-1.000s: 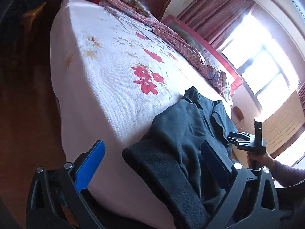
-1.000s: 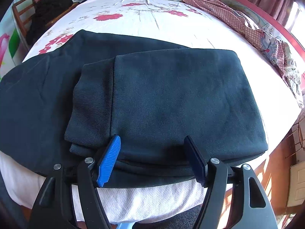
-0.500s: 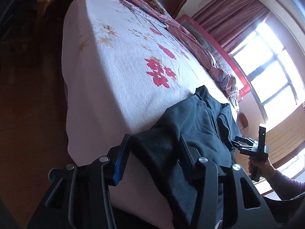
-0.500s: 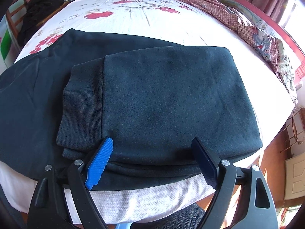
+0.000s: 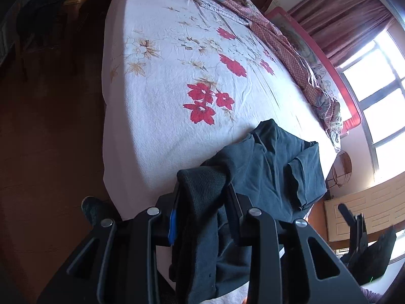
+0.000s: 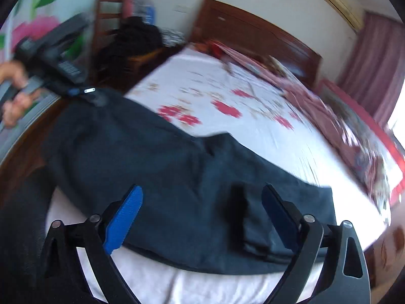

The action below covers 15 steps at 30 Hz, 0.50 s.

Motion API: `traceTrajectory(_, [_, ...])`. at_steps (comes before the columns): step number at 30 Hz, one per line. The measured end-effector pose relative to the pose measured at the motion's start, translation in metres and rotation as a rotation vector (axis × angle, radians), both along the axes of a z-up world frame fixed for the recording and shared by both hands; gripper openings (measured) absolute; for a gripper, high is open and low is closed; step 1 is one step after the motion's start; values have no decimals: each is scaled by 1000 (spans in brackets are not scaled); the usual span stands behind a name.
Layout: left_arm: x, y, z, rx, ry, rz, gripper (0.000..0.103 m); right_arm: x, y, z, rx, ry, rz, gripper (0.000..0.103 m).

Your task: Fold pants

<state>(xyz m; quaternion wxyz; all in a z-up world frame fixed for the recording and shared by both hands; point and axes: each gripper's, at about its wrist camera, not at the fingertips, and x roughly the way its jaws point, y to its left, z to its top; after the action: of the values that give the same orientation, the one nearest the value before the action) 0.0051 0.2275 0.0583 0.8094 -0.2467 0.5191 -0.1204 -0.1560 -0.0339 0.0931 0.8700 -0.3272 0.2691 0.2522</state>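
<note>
Dark pants (image 5: 265,177) between left hand-held gripper (image 5: 202,217) fingers

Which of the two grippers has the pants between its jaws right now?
The left gripper: its closing jaws clamp the pants. The right gripper is opening, empty.

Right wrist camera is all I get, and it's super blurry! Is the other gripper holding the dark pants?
Observer: Yes. In the left wrist view, the left gripper has the ribbed band of the pants between its fingers, which are closing on it.
Operator: Are the pants lying flat over there?
Observer: No, they're bunched up at the edge of the bed, pulled up towards that gripper.
Operator: Where's my gripper from that side?
Observer: The right gripper is out past the bed's corner, clear of the pants. Its fingers are opening with nothing between them.
</note>
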Motion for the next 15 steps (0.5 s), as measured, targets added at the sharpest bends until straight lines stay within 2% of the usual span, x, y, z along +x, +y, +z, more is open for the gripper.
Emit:
traceTrajectory(2, [3, -4, 8, 8, 7, 0, 30, -35, 35, -17, -74, -86, 167, 99])
traceTrajectory(4, [6, -6, 12, 10, 20, 2, 30, -58, 59, -35, -150, -158, 267, 99])
traceTrajectory(5, [7, -8, 13, 16, 24, 6, 30, -64, 68, -43, -184, -202, 282, 99])
traceTrajectory(8, [6, -9, 14, 16, 33, 13, 30, -61, 89, -66, -261, -239, 282, 99])
traceTrajectory(11, [7, -8, 14, 7, 43, 17, 30, -47, 106, -87, -350, -245, 246, 99])
traceTrajectory(15, [9, -7, 14, -4, 55, 16, 30, -32, 120, -97, -368, -213, 256, 99])
